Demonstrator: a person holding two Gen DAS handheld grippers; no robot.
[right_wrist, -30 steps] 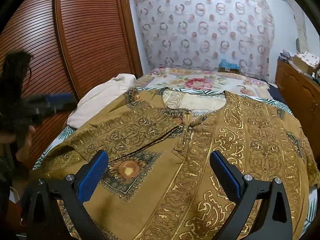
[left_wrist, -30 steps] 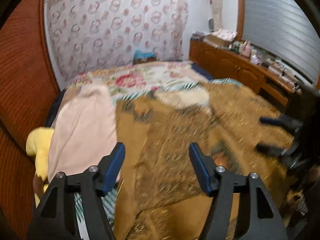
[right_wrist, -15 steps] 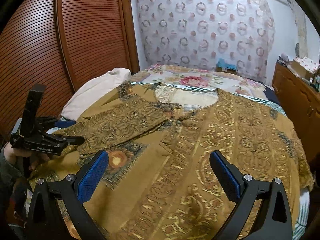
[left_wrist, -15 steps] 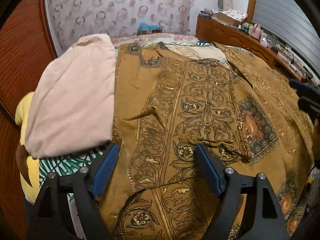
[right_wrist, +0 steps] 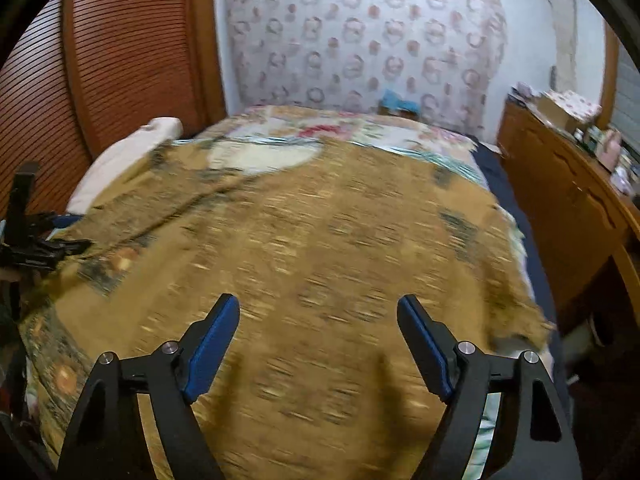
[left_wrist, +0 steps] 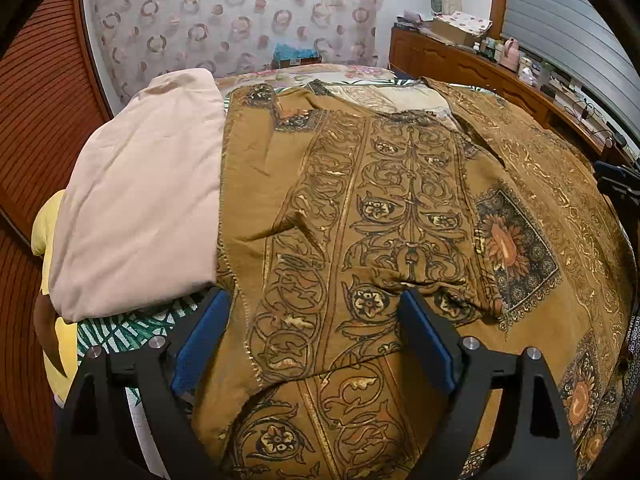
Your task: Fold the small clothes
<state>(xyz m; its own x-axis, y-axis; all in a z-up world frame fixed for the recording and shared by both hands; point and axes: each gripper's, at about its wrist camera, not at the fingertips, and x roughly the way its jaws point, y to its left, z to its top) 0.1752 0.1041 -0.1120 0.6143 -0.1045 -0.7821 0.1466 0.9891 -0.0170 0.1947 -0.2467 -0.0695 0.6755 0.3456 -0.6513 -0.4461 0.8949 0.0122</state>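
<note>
A pale pink folded blanket [left_wrist: 140,200] lies at the bed's left edge, a yellow cloth [left_wrist: 48,232] beneath it. Ring-patterned curtain [left_wrist: 240,24] hangs at the far wall. A cluttered wooden dresser [left_wrist: 472,68] stands right.

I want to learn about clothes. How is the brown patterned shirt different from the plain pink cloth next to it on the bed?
The brown shirt is covered in swirly gold and dark patterns; the pink cloth is plain. The shirt is spread out wide over the bed, with one sleeve folded across its front; the pink cloth is a smaller, puffy bundle at the bed's left edge. The left gripper hangs open right over the shirt's sleeve, not the pink cloth. Both are soft fabric lying on the bed.
</note>
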